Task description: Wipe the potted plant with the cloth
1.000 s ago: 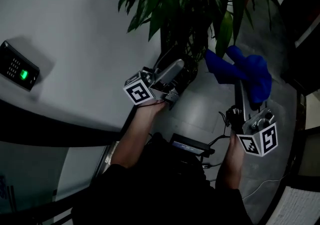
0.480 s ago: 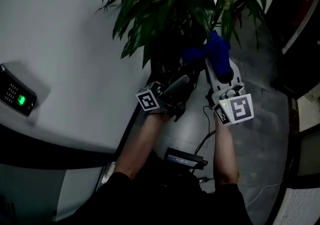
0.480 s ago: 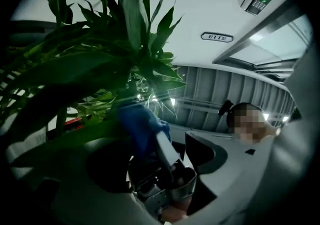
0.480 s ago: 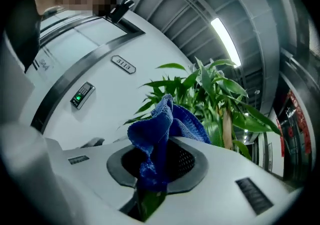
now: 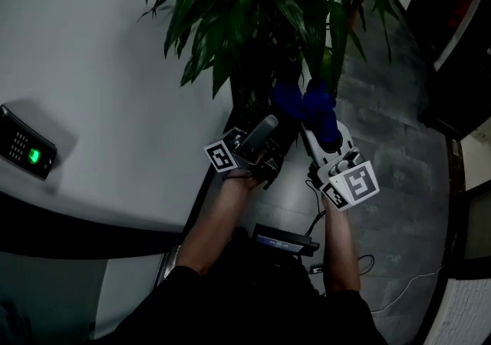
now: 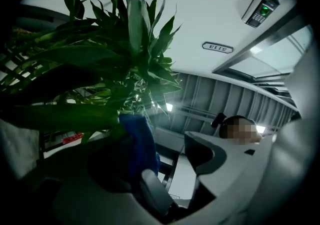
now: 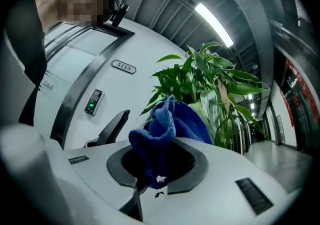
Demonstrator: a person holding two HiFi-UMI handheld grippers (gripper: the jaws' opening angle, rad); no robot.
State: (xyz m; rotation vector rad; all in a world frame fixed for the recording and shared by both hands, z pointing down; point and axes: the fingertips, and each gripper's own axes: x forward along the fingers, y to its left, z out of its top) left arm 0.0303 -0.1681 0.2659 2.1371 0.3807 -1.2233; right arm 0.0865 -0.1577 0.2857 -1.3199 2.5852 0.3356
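Note:
The potted plant point(image 5: 261, 6) fills the top middle of the head view with long green leaves. My right gripper point(image 5: 313, 127) is shut on a bunched blue cloth point(image 5: 311, 102) and holds it against the lower leaves and stems. In the right gripper view the cloth point(image 7: 165, 136) bulges out of the jaws with the plant point(image 7: 210, 79) just behind it. My left gripper point(image 5: 270, 123) points up into the foliage just left of the cloth. Its jaws have just been closing but stand wide apart point(image 6: 165, 154), pressing on nothing. A broad leaf point(image 6: 60, 116) lies by one jaw, and the cloth point(image 6: 140, 141) shows beyond.
A keypad with a green light point(image 5: 27, 144) sits on the white curved wall at the left. A black device with cables point(image 5: 284, 240) lies on the grey tiled floor by my feet. A door number plate point(image 7: 122, 66) hangs above a dark frame.
My right gripper has carried the blue cloth left and down, from out at the right in to the plant's lower leaves beside the left gripper. The left gripper has turned a little.

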